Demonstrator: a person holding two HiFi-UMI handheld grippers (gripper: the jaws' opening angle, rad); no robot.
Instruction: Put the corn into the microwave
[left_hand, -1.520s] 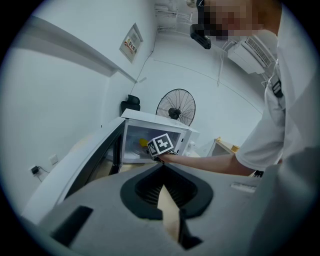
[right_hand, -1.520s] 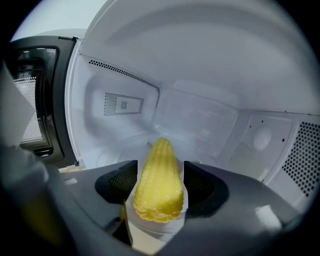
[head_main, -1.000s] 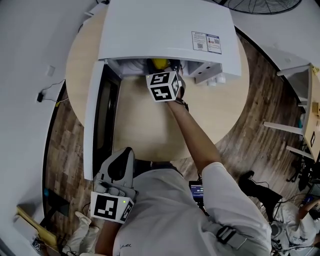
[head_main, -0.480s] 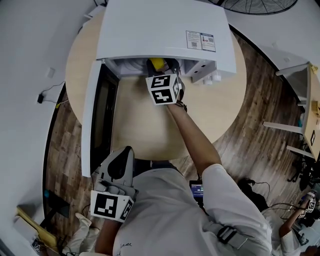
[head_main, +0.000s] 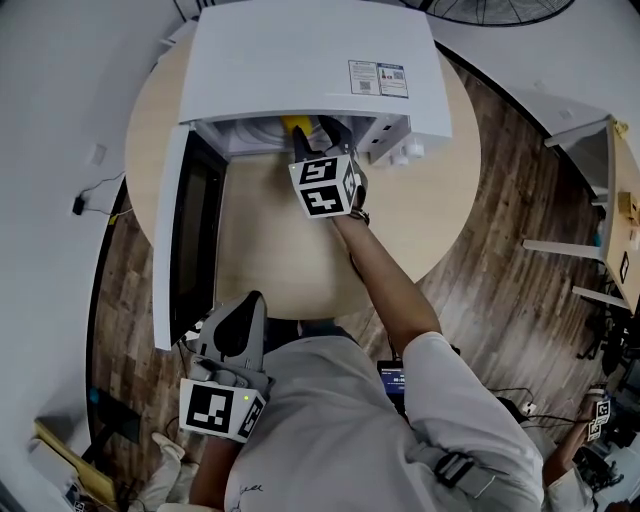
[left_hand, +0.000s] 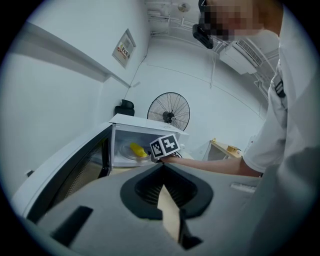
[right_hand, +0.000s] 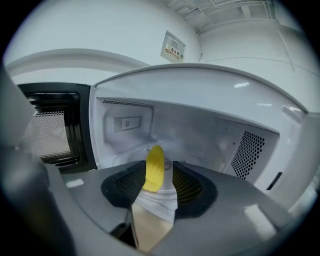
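Corn (right_hand: 154, 169): lying on the glass plate (left_hand: 125, 155) inside the microwave (head_main: 310, 60).
Microwave: sitting on the round surface (head_main: 280, 250), its door (head_main: 185, 230) hanging wide open.
Right gripper (right_hand: 160, 165): hovering at the microwave's mouth. Its jaws have just been closing a bit, but they are standing apart and not squeezing the corn.
Left gripper (left_hand: 163, 165): hanging near the person's body, jaws closed together, holding nothing.

The left gripper (left_hand: 163, 166) is seen at the bottom, with its jaws closed together at the tips and nothing held between them. A white microwave (left_hand: 150, 123) is seen past it, and its door (left_hand: 75, 172) is swung open to the left. A yellow corn (left_hand: 137, 149) is laid on the glass plate (left_hand: 125, 155) inside. The right gripper (left_hand: 156, 153) is held at the microwave's opening, and its marker cube (left_hand: 165, 146) is shown. A fan (left_hand: 169, 111) is set behind.
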